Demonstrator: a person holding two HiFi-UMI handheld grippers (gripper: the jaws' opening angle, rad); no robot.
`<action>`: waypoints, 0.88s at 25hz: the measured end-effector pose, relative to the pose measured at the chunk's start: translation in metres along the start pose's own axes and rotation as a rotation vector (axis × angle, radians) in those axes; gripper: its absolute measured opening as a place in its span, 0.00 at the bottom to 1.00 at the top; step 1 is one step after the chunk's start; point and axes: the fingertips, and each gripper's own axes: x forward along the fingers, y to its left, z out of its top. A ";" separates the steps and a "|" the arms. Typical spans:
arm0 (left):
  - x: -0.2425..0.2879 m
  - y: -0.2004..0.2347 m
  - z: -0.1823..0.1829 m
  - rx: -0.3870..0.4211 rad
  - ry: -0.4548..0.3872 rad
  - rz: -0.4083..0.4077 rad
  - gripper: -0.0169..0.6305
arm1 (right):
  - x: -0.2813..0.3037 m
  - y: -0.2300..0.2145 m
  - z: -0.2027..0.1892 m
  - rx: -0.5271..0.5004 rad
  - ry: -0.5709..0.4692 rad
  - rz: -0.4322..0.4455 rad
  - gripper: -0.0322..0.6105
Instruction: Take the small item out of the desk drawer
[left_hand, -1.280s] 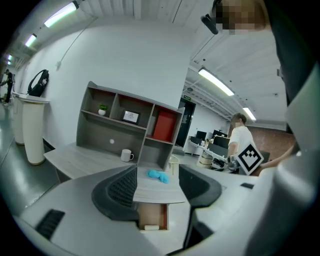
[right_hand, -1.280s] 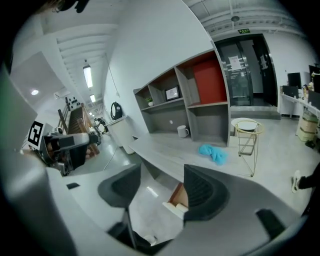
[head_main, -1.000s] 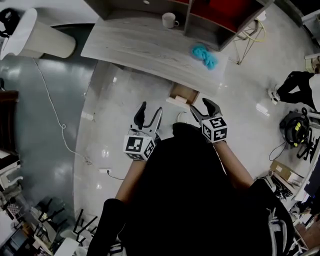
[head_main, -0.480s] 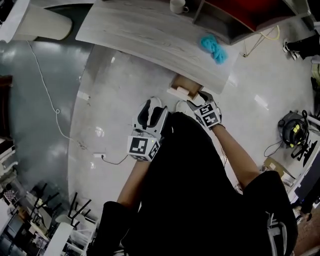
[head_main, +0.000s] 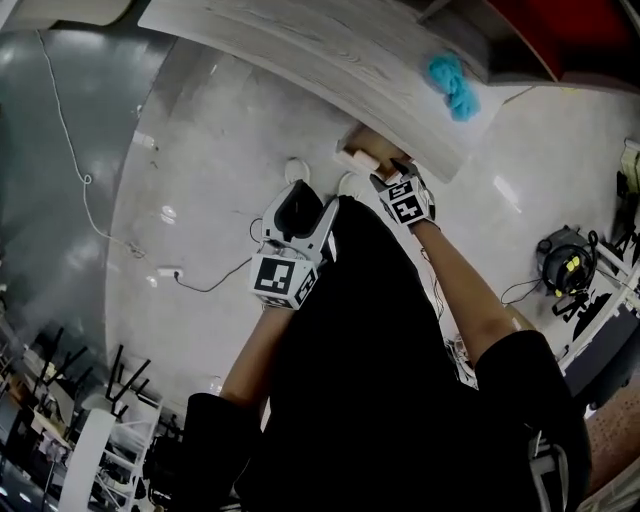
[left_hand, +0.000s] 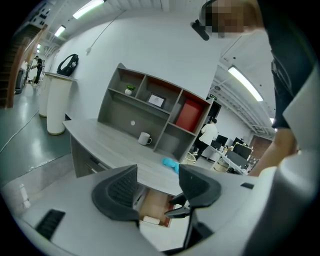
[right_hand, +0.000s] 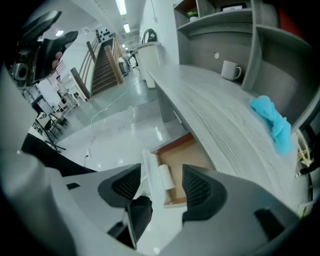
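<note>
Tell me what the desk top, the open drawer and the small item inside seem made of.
Desk top: likely wood or laminate, matte; grey grain lines.
Drawer: probably wood board; plain brown bottom.
Small item: white, smooth, rounded; perhaps plastic or paper, unclear.

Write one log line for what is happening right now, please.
drawer: open | small white item: inside, near front | right gripper: open, aimed at item | left gripper: open, empty
</note>
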 end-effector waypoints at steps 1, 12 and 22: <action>0.003 0.002 -0.003 -0.006 0.002 0.003 0.39 | 0.006 0.001 -0.002 -0.007 0.012 0.008 0.45; 0.022 0.026 -0.029 -0.054 -0.009 0.045 0.40 | 0.091 -0.003 -0.028 -0.105 0.145 0.059 0.42; 0.020 0.026 -0.059 -0.085 0.015 0.064 0.39 | 0.141 -0.009 -0.038 -0.119 0.201 0.059 0.42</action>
